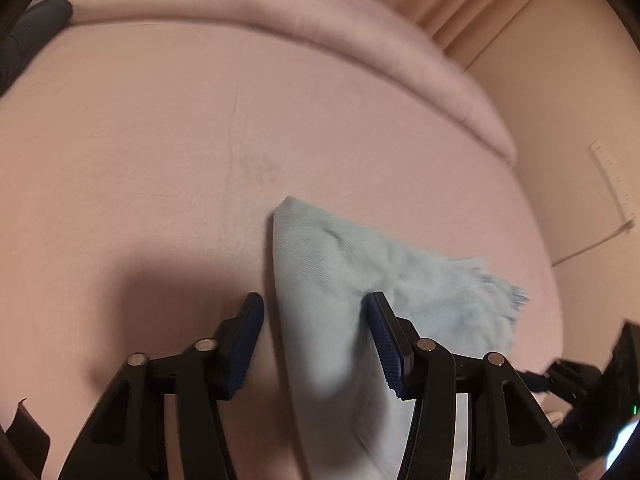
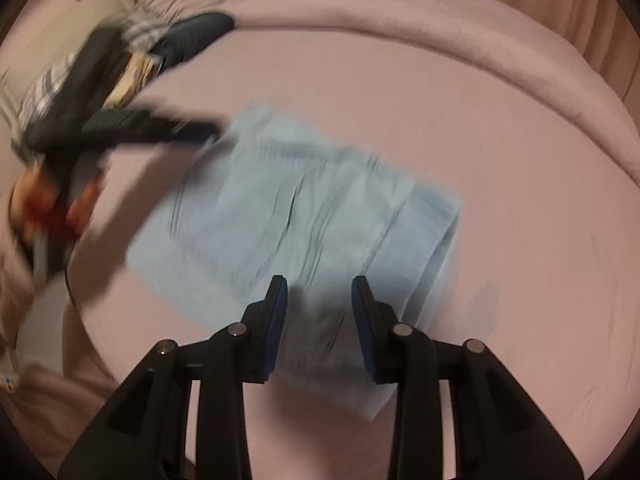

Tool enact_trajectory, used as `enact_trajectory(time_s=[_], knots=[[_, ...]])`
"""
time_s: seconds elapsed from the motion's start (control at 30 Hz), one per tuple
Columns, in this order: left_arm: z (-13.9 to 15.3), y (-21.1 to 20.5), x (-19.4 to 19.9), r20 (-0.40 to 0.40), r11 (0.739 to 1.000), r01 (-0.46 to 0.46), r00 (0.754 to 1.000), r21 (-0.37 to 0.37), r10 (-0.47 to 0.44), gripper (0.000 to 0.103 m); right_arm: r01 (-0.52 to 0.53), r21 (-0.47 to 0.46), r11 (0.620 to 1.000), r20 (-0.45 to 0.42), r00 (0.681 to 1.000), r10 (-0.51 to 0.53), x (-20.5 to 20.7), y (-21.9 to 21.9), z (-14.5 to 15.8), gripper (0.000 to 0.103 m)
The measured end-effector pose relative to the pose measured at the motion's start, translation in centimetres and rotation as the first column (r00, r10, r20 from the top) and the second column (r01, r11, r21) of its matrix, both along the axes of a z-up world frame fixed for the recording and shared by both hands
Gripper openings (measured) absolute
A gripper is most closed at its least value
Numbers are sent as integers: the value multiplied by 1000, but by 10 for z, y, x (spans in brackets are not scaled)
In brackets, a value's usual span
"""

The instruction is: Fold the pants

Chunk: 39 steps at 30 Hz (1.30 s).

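Presently, one pair of pale blue pants [image 2: 304, 216] lies folded flat on one pink bed [image 2: 500, 128]. Two claws are counted. Right claw [image 2: 318, 316]: jaws spread apart, holding nothing, pants directly below and ahead of the tips. Left claw [image 1: 316, 340]: jaws spread wide, a pants corner [image 1: 340, 280] lying between them, not clamped. From the right view, the left claw [image 2: 200, 132] shows blurred at the pants' far-left edge. One dark item [image 2: 196, 34] rests well beyond it.
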<state>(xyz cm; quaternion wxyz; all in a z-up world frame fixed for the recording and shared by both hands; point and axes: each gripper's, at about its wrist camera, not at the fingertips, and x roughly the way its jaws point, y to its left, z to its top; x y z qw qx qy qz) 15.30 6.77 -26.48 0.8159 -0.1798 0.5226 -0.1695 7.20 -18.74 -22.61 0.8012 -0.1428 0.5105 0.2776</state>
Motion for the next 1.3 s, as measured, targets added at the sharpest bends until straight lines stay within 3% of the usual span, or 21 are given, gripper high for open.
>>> enact_trajectory(time_s=[0.1, 0.27, 0.4, 0.47, 0.53, 0.67, 0.77, 0.93, 1.03, 1.13, 1.2, 1.3], knots=[[-7, 0, 11, -14, 1000, 5, 1000, -22, -5, 42, 35, 5, 999, 7, 999, -35, -2, -8, -11, 34], [-3, 9, 10, -49, 998, -15, 999, -59, 12, 42, 58, 35, 998, 14, 998, -59, 1, -12, -16, 34], [23, 22, -25, 7, 998, -28, 1000, -63, 29, 42, 111, 111, 988, -15, 994, -110, 4, -31, 0, 33], [30, 19, -40, 31, 998, -13, 999, -67, 16, 42, 130, 150, 980, 16, 991, -134, 0, -30, 10, 35], [26, 18, -66, 22, 998, 6, 1000, -67, -5, 42, 140, 167, 976, 33, 988, -148, -2, -35, 13, 37], [-1, 22, -91, -36, 994, -3, 999, -106, -1, 44, 203, 143, 969, -17, 979, -203, 7, -37, -14, 38], [-5, 27, -93, -22, 988, -44, 999, -146, 41, 45, 222, 150, 963, -24, 975, -221, 10, -45, -36, 56], [14, 24, -96, 6, 994, -43, 999, -98, 43, 45, 296, 243, 924, -130, 954, -271, 19, -65, -24, 58], [22, 20, -94, 33, 994, -38, 999, -106, 42, 47, 367, 376, 851, -226, 927, -300, 24, -86, -21, 59], [23, 14, -88, 37, 996, -48, 998, -72, 51, 52, 465, 430, 774, -317, 880, -353, 30, -101, -31, 62], [21, 9, -82, 31, 997, -52, 998, -63, 54, 52, 500, 423, 756, -351, 859, -373, 34, -104, -39, 63], [16, 5, -74, 15, 997, -54, 998, -63, 55, 52, 505, 418, 755, -358, 856, -374, 39, -101, -43, 65]])
